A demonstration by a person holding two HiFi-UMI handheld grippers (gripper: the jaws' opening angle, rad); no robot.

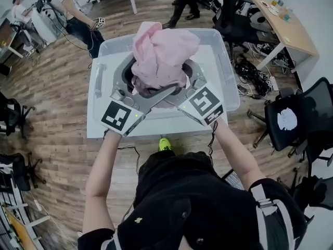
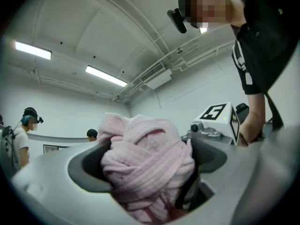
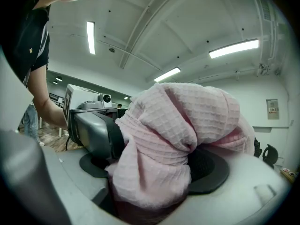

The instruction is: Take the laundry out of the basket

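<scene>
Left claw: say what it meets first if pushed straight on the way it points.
The bunched pink waffle-weave cloth, clamped in the left claw. Just behind it, as far as depth shows, sits the right claw, gripping the same bundle.

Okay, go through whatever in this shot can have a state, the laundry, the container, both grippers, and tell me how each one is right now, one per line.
pink towel: bunched into a wad, clamped from both sides, held over the bin.
left gripper: shut on the pink towel.
right gripper: shut on the pink towel.
clear bin: no lid on it; the part of its inside that shows is bare.
</scene>
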